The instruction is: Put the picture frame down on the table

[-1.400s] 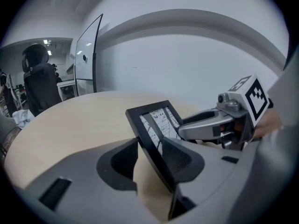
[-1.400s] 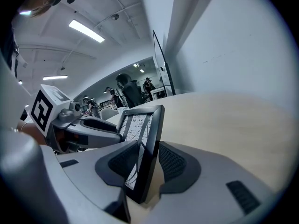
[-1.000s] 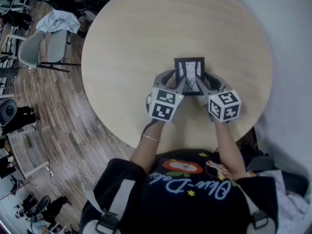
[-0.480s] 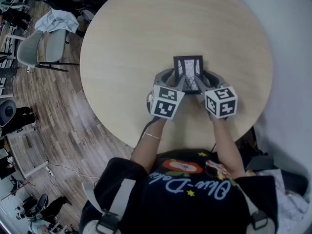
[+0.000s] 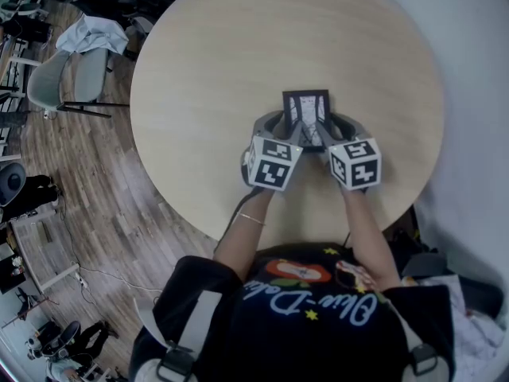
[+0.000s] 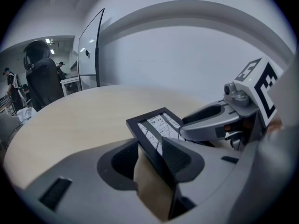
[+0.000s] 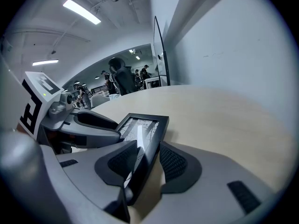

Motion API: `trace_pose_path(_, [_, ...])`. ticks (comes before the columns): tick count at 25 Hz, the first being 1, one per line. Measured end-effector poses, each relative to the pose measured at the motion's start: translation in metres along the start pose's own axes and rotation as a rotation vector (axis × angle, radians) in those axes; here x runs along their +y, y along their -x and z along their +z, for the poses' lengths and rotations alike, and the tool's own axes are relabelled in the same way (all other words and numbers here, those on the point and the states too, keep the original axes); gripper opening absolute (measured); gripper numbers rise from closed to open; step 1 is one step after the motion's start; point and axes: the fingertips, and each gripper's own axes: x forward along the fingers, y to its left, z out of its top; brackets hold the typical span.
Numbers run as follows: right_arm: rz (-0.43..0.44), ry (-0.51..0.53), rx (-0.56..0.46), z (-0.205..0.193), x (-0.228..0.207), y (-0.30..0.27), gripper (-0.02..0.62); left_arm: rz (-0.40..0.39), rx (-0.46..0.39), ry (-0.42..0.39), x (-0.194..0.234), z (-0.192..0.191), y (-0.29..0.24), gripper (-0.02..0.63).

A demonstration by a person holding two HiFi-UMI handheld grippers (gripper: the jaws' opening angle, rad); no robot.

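Observation:
A small black picture frame (image 5: 306, 116) with a pale print is held between both grippers over the round wooden table (image 5: 238, 54). My left gripper (image 5: 288, 132) is shut on its left edge and my right gripper (image 5: 329, 132) on its right edge. In the left gripper view the frame (image 6: 153, 127) runs between the jaws of the left gripper (image 6: 156, 157), and its far end slopes down toward the tabletop. In the right gripper view the right gripper (image 7: 148, 164) clamps the frame (image 7: 140, 130) the same way. Whether the frame touches the table is unclear.
The table's near edge (image 5: 238, 241) lies just in front of the person. A grey chair with a cloth on it (image 5: 83, 54) stands on the wood floor to the left. A white wall (image 5: 477, 94) curves close past the table's right side.
Both grippers and the frame have shifted slightly forward over the table, and the marker cubes have drawn a little closer together. The grip on the frame is unchanged.

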Motion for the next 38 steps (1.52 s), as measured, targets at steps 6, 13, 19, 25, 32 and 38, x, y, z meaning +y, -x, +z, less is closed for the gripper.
trace_pose_path(6, [-0.008,0.023,0.01,0.0,0.002,-0.004,0.129,0.02,0.002,-0.032,0.003,-0.004,-0.007,0.147])
trace_pose_path(13, [-0.02,0.031,0.018,0.001,0.001,-0.002,0.129,0.018,0.005,-0.039,0.001,-0.004,-0.006,0.147])
trace_pose_path(19, [-0.008,0.02,0.017,0.003,0.002,-0.002,0.129,0.015,0.007,-0.047,0.003,-0.003,-0.004,0.147])
trace_pose_path(25, [-0.008,0.014,-0.003,0.003,-0.002,-0.001,0.129,0.024,0.015,-0.082,0.002,-0.004,-0.006,0.147])
trace_pose_path(32, [-0.012,0.026,-0.032,0.009,-0.007,0.006,0.129,0.039,-0.009,-0.11,0.006,-0.001,-0.002,0.147])
trace_pose_path(38, [-0.01,0.059,-0.095,0.025,-0.002,0.018,0.127,0.04,-0.126,-0.095,0.005,0.021,0.019,0.146])
